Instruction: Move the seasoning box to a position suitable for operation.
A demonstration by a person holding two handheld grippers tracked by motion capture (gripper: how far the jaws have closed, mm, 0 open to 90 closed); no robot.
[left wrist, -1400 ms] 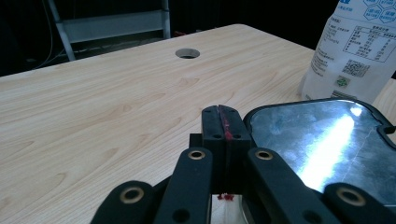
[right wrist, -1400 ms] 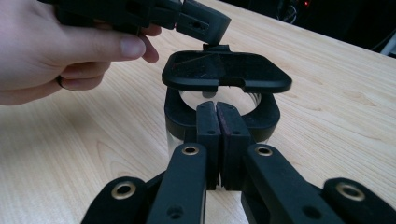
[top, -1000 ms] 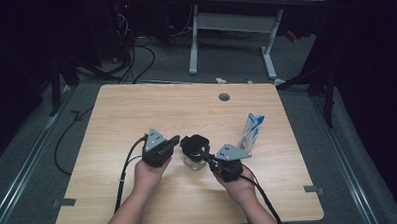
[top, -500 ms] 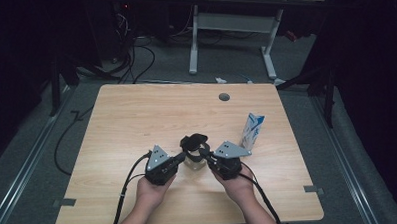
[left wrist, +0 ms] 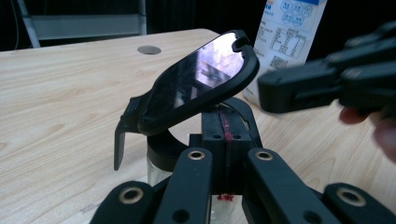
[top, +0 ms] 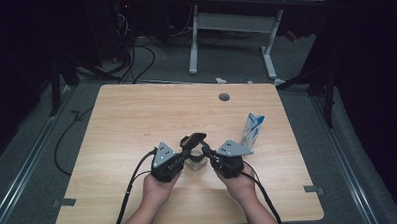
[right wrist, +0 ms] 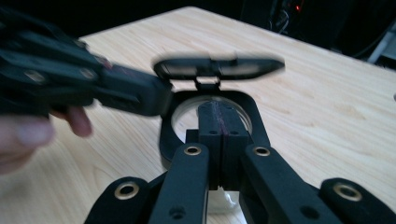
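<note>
Small clear jar (top: 195,163) with a black flip-top lid (top: 193,139) sits near the front middle of the table (top: 136,114), between both grippers. Lid is swung up, hinged on the black collar. Left gripper (top: 180,159) has jaws pressed together, tip at the jar's left side, pinching nothing. Right gripper (top: 208,154) is also pressed shut, tip against the jar's right rim; whether it pinches the collar I cannot tell. Risks: the jar looks light, so a sideways push from either closed tip likely tips or slides it. The raised lid may snap back down if bumped. The milk carton (top: 252,130), just far-right of the right gripper, may be knocked over if that hand swings out.
</note>
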